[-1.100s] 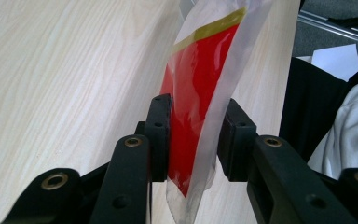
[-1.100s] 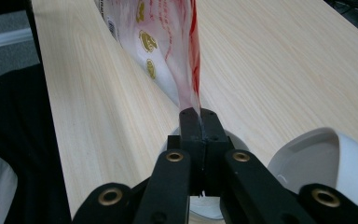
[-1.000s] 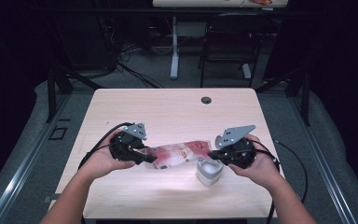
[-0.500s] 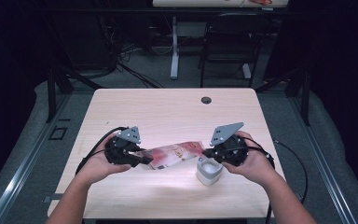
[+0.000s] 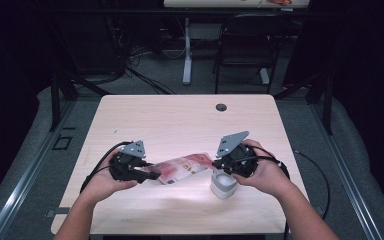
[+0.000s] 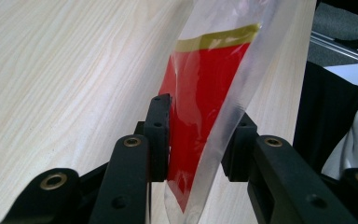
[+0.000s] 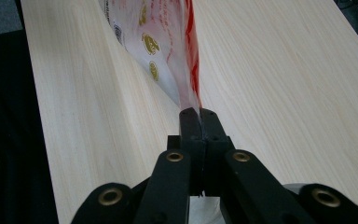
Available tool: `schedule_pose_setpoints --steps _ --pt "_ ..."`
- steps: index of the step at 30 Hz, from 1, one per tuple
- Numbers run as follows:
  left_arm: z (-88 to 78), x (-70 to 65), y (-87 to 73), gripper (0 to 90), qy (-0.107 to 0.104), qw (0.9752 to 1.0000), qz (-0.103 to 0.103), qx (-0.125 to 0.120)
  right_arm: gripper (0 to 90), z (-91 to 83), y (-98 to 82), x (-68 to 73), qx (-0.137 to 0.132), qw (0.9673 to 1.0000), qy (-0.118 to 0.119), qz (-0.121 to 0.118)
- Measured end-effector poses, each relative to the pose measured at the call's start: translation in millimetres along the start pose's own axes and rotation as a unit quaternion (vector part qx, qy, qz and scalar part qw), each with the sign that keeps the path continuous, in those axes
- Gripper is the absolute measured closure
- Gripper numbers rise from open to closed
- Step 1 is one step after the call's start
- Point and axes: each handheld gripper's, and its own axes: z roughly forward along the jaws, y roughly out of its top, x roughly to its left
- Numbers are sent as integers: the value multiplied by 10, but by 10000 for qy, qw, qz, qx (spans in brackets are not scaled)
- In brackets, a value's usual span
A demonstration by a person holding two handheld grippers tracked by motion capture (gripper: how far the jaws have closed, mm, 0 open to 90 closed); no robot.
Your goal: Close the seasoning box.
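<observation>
A clear plastic bag with a red and gold printed packet inside point(image 5: 185, 167) hangs just above the table point(image 5: 180, 120), stretched between both grippers. My left gripper point(image 5: 155, 175) holds its left end. In the left gripper view the bag point(image 6: 200, 93) stands between the jaws of my left gripper point(image 6: 200, 123) and touches both pads; these jaws have just eased a little wider. My right gripper point(image 5: 214, 164) is shut on the bag's other end. In the right gripper view my right gripper point(image 7: 199, 114) pinches the thin edge of the bag point(image 7: 168, 37).
A small white container point(image 5: 223, 184) stands on the table under the right hand. A dark round hole point(image 5: 221, 107) sits near the table's far edge. Beyond the table are a chair and a desk leg on the grey floor.
Both hands have drifted toward the left and the near edge, the left one sinking a little. The right gripper has come closer to the left one, so the bag hangs shorter and more bunched.
</observation>
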Motion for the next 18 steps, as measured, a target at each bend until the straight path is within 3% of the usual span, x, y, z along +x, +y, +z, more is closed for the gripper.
schedule_pose_setpoints --steps 18 --pt "68 24 -213 665 29 9999 -135 -41 900 82 144 52 39 9999 -39 -153"
